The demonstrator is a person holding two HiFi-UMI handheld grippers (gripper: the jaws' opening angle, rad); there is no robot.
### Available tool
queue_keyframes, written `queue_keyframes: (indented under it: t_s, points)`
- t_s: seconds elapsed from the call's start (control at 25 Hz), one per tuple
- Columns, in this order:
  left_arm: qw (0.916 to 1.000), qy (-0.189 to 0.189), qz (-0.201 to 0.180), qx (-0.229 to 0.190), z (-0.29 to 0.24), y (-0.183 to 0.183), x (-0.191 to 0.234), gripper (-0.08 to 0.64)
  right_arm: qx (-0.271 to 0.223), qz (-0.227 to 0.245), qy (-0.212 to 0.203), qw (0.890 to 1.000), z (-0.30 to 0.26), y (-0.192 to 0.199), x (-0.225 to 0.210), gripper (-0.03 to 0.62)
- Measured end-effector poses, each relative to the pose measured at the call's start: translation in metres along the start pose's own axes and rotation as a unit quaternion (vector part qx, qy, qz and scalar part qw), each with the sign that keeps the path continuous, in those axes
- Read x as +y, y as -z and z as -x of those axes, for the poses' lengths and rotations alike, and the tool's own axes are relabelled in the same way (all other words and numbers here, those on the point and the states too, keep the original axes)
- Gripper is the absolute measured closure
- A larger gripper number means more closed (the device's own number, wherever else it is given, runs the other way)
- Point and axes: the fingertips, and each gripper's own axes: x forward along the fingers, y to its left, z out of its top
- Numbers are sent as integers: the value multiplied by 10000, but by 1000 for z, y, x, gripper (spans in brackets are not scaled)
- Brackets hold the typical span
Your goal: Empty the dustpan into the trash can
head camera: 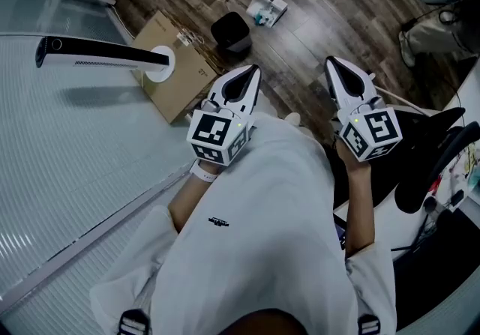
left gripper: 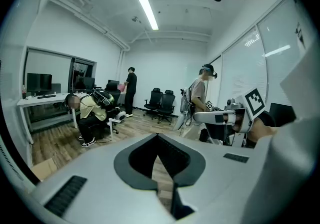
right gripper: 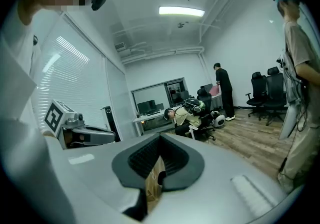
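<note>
One large office room with white walls, a long ceiling light strip [left gripper: 148, 11] and a dark wood-plank floor [head camera: 315, 34] fills every view. A pale ribbed panel [head camera: 67, 146] takes up the left side of the head view. A long white-and-black appliance [head camera: 97, 52] on a round white base lies across it.

Three other people share the room. One sits bent forward on a chair [left gripper: 92, 113], one stands in dark clothes at the far wall [left gripper: 131, 90], and one stands nearer wearing a headset [left gripper: 200, 95]. A table [left gripper: 40, 98] with monitors runs along the left wall, and black office chairs [left gripper: 160, 102] stand at the back.

On the floor ahead of the person in the white shirt lies a flat brown cardboard box [head camera: 176, 64]. Just beside its far corner stands the black trash can [head camera: 230, 31], upright with its open top facing up.

The dustpan [head camera: 267, 9], white with a teal patch, rests on the floor just beyond the trash can and slightly to its right. Its body lies diagonally, and a thin pale pole rises from it toward the top edge of the frame. Which way its mouth faces is too small to tell.

The left tool [head camera: 250, 75] and the right tool [head camera: 337, 71] are held side by side over the person's front, well short of the dustpan, pointing forward and slightly down. Each has its jaws pressed together with nothing between them.
</note>
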Motion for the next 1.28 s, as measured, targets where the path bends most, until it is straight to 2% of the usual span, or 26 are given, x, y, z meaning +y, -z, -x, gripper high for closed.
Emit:
queue_keyframes:
  t_s: [0.4,0.6,0.76,1.0,1.28]
  points:
    - [9998,-190,58,76,-2,-2,15,552,-220,471,-33,9986,-16,-23,-4,586]
    - [9998,-133,126,97,-13,-7,17,552,-216,530,-4,9984,-22,-32,-11,586]
    - [9997,-71,201,151,-42,-18,25,552,-130,500,31,9987,-39,-41,-32,586]
    - [9996,-33,234,159,-88,-37,61,552,-1,480,38,9988,-88,-48,-60,586]
    - [9990,-135,370,203,-145,-59,124,552,144,286,-19,9995,-168,-63,-95,586]
